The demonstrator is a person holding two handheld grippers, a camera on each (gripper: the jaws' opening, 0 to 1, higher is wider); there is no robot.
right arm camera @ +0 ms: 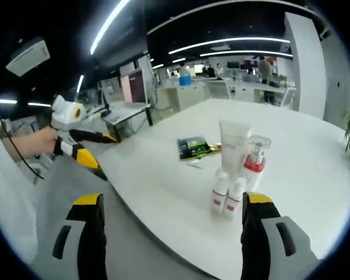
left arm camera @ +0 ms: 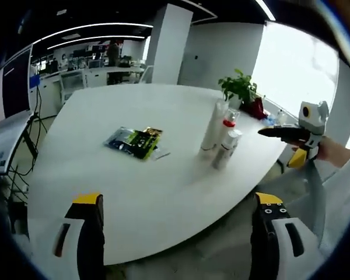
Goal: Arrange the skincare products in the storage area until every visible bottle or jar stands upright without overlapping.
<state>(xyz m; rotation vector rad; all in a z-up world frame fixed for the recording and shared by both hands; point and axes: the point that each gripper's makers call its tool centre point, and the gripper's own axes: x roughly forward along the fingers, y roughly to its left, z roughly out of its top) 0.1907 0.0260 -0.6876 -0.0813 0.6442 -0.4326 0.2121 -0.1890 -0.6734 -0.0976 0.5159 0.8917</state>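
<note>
Item: skincare bottles [right arm camera: 238, 169], upright, clustered mid-counter [left arm camera: 163, 192], beside the sachets [left arm camera: 135, 142]. My left tongs [left arm camera: 178, 230] and right tongs [right arm camera: 174, 233] hung released, nothing gripped, off the counter edge. Step judged: approach. Next: reach in, space touching bottles.

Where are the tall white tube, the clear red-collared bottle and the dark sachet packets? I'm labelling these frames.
Tall white tube [right arm camera: 234, 146], right gripper view, mid-body.
Clear red-collared bottle [right arm camera: 255, 158], right gripper view, red collar.
Dark sachet packets [left arm camera: 134, 142], left gripper view, centre of the pile.

No lettering can be read on the bottles [right arm camera: 240, 175] or the packets [left arm camera: 135, 141]; print too small.
</note>
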